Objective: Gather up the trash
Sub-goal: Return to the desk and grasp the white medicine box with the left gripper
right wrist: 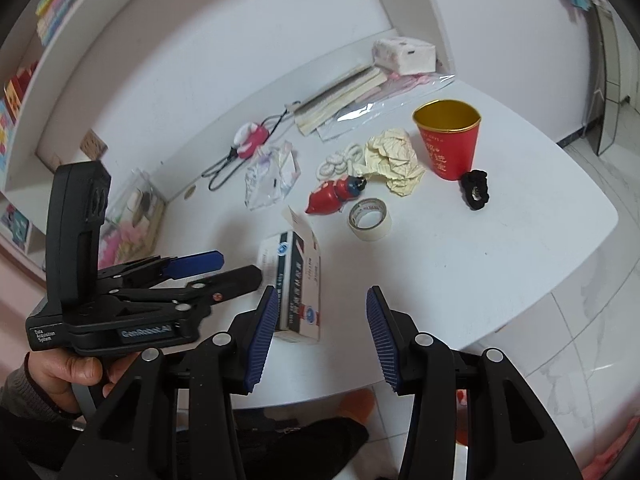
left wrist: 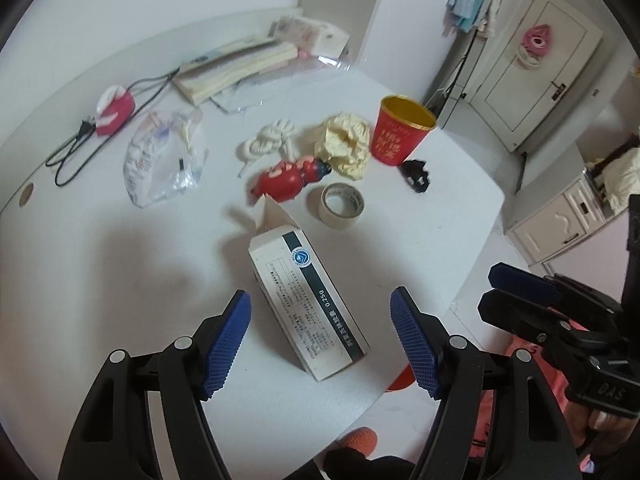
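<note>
A white medicine box (left wrist: 308, 300) with an open end flap lies on the white table (left wrist: 120, 280). My left gripper (left wrist: 320, 300) hovers over it, open, with a blue pad on either side of the box and neither touching it. The right gripper (right wrist: 322, 294) is open and empty over the table's near edge, just right of the box (right wrist: 296, 276). Beyond lie crumpled yellow paper (left wrist: 346, 144), a clear plastic bag (left wrist: 164, 160) and a red paper cup (left wrist: 400, 132) standing upright. In the right wrist view a hand holds the left gripper (right wrist: 236, 266) beside the box.
A tape roll (left wrist: 342, 206), a red toy (left wrist: 290, 176), coiled white rope (left wrist: 270, 140) and a black scrunchie (left wrist: 416, 172) sit mid-table. Books (left wrist: 236, 68) and a red device with a black cord (left wrist: 114, 110) lie at the back. The tiled floor (right wrist: 580, 340) is to the right.
</note>
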The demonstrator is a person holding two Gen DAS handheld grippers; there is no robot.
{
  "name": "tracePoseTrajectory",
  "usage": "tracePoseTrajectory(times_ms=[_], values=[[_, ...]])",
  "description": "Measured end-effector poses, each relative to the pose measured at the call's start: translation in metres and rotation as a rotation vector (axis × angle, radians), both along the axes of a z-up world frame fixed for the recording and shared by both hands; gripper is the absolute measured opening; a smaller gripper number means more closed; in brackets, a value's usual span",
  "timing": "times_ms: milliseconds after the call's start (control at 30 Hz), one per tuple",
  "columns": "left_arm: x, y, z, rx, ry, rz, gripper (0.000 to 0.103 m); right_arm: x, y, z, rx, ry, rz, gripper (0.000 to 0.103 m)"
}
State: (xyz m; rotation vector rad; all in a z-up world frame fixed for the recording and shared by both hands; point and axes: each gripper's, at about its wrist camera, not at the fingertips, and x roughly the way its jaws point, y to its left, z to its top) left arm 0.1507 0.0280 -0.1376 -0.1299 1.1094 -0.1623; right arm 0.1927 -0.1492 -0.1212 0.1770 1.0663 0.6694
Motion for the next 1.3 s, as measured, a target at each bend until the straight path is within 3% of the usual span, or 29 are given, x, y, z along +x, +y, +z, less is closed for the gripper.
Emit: tracePoseTrajectory(times_ms=[233, 433, 833, 867, 933, 1067, 1300], values=[[0.011, -0.002, -0.023, 0.096, 0.039, 0.075, 0.073, 0.019, 0.002, -0.018, -0.028, 0.016, 0.034, 0.047], [0.016, 0.006, -0.034, 0.054, 0.075, 0.113, 0.075, 0.029, 0.003, -0.028, -0.023, 0.035, 0.045, 0.047], [0.029, -0.007, -0.046, 0.060, 0.096, 0.047, 0.075, 0.050, 0.012, -0.051, -0.040, 0.060, 0.048, 0.047], [0.032, -0.007, -0.048, 0.066, 0.098, 0.039, 0.073, 0.053, 0.015, -0.054, -0.041, 0.062, 0.048, 0.047], [0.037, -0.005, -0.052, 0.074, 0.106, 0.016, 0.058, 0.058, 0.019, -0.058, -0.044, 0.065, 0.047, 0.047], [0.046, 0.007, -0.059, 0.059, 0.129, -0.010, 0.044, 0.070, 0.030, -0.067, -0.067, 0.052, 0.048, 0.047], [0.061, 0.023, -0.057, 0.056, 0.129, -0.057, 0.044, 0.092, 0.058, -0.090, -0.181, -0.009, 0.057, 0.053]])
